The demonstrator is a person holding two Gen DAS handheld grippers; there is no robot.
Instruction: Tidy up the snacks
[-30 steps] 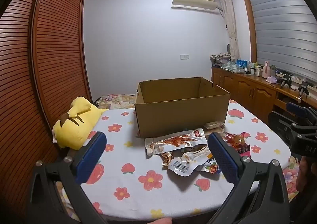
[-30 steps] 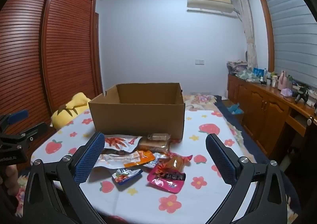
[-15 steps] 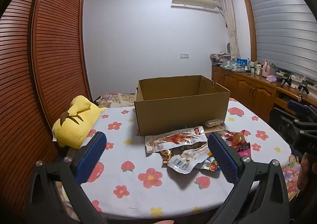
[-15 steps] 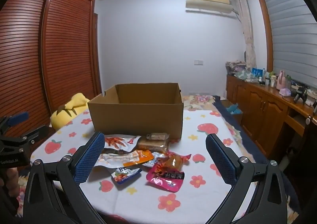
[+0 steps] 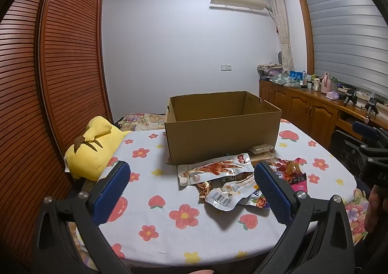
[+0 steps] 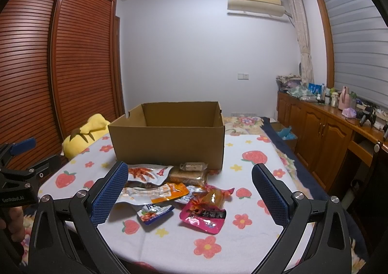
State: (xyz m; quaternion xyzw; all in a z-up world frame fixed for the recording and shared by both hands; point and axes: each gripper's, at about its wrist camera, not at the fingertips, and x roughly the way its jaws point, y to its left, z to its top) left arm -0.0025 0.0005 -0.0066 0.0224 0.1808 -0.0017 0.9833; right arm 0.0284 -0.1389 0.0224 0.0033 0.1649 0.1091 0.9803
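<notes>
An open cardboard box point(image 5: 222, 135) point(image 6: 169, 143) stands on the flowered tablecloth point(image 5: 169, 230). Several snack packets lie in a pile in front of it: a silver packet with red contents point(image 5: 215, 168) point(image 6: 145, 173), a barcode packet point(image 5: 228, 195), a pink packet point(image 6: 203, 218) point(image 5: 297, 178), an orange-white packet point(image 6: 157, 192), a blue packet point(image 6: 154, 213) and a brown bar point(image 6: 188, 175). My left gripper point(image 5: 191, 192) is open and empty above the table's near edge, left of the pile. My right gripper point(image 6: 189, 194) is open and empty, hovering short of the pile.
A yellow plush toy point(image 5: 93, 147) point(image 6: 84, 132) lies at the table's left edge. A slatted wooden wardrobe point(image 5: 48, 79) is on the left. A wooden sideboard point(image 6: 322, 128) with bottles runs along the right wall. A bed point(image 6: 245, 121) lies behind the table.
Both grippers have lifted slightly, so the box and the snack pile sit a little lower in both views. Nothing was grasped.
</notes>
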